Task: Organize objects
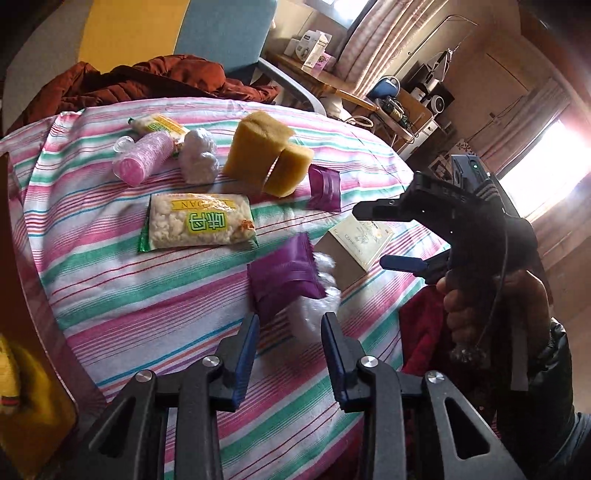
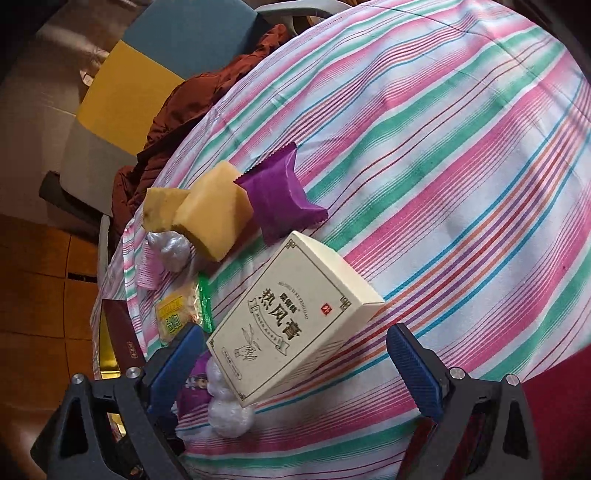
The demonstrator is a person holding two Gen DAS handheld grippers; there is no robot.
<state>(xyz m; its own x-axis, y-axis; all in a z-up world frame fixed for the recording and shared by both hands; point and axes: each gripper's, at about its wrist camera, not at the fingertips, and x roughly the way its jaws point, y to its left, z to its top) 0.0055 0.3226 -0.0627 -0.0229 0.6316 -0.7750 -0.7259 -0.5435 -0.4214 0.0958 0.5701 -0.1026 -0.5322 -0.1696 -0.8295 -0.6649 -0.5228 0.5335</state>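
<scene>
Several objects lie on a striped cloth [image 1: 122, 280]. A purple packet [image 1: 284, 273] lies just ahead of my open, empty left gripper [image 1: 290, 332], with a white crumpled bag [image 1: 321, 295] beside it. A cream box with Chinese print [image 2: 291, 317] lies between the fingers of my open right gripper [image 2: 295, 354]; whether they touch it I cannot tell. The box [image 1: 360, 240] and right gripper [image 1: 373, 236] also show in the left wrist view. Farther off lie a snack bag [image 1: 199, 223], two yellow sponges [image 1: 266, 157], another purple packet [image 2: 280, 195], a pink bottle [image 1: 144, 157] and a white wad [image 1: 197, 157].
A red-brown jacket [image 1: 140, 79] lies over a blue and yellow chair [image 1: 177, 26] behind the table. A second snack bag [image 1: 159, 125] lies at the far edge. A dark red book [image 2: 120, 332] lies at the table's left edge. Shelves and furniture [image 1: 399, 99] stand at the back right.
</scene>
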